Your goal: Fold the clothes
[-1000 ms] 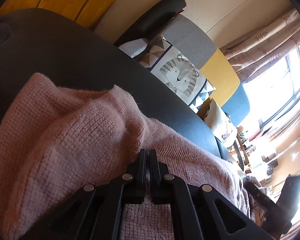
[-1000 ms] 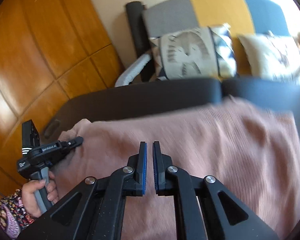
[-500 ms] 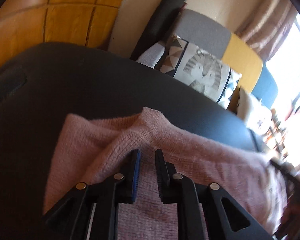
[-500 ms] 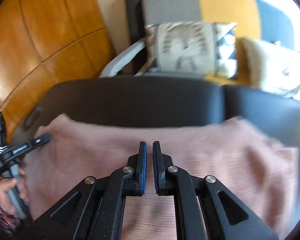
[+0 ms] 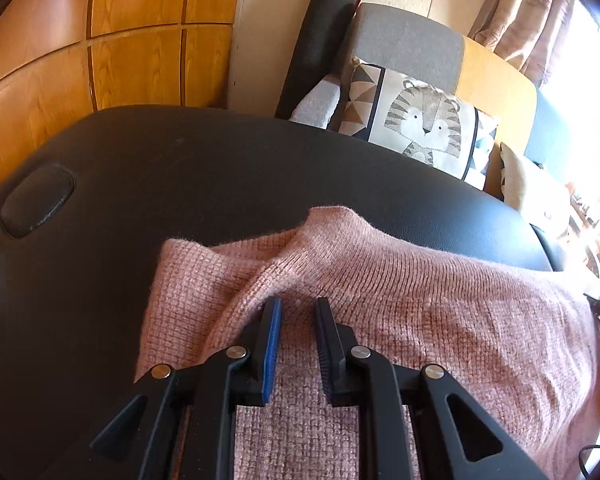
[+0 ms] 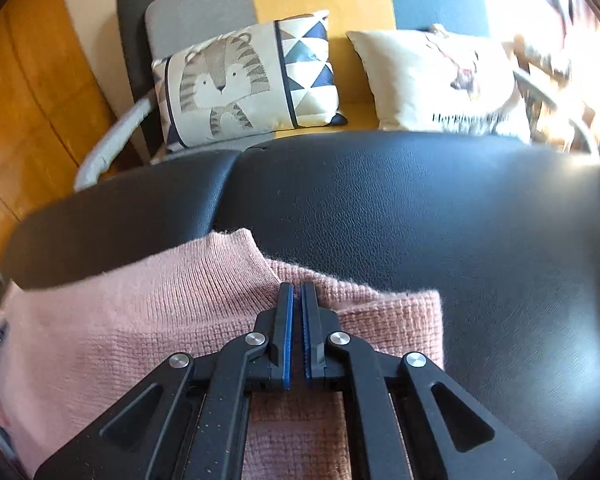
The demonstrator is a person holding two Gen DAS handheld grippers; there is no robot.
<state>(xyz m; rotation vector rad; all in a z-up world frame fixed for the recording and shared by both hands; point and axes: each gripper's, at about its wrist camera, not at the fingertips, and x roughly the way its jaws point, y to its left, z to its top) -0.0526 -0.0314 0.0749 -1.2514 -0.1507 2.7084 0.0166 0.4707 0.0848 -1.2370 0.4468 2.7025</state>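
Note:
A pink knit sweater (image 5: pixel 420 312) lies folded in layers on a black leather surface (image 5: pixel 180 168). In the left wrist view my left gripper (image 5: pixel 299 312) stands open just above a raised fold of the knit, with nothing between its fingers. In the right wrist view the sweater (image 6: pixel 140 320) spreads to the left, and its coarser layer ends in a corner on the right. My right gripper (image 6: pixel 298 294) has its jaws nearly together at the far edge of the upper layer, and pink knit shows in the narrow gap.
The black leather surface (image 6: pixel 420 208) extends beyond and to the right of the sweater, with an oval patch (image 5: pixel 38 200) at its left. Behind it a sofa holds a tiger cushion (image 6: pixel 228 84) and a white cushion (image 6: pixel 440 80). Wood panelling (image 5: pixel 100 60) covers the left wall.
My left gripper opened and let go of the sweater, which dropped flatter onto the black surface. My right gripper stayed shut and moved right and forward with the sweater's edge.

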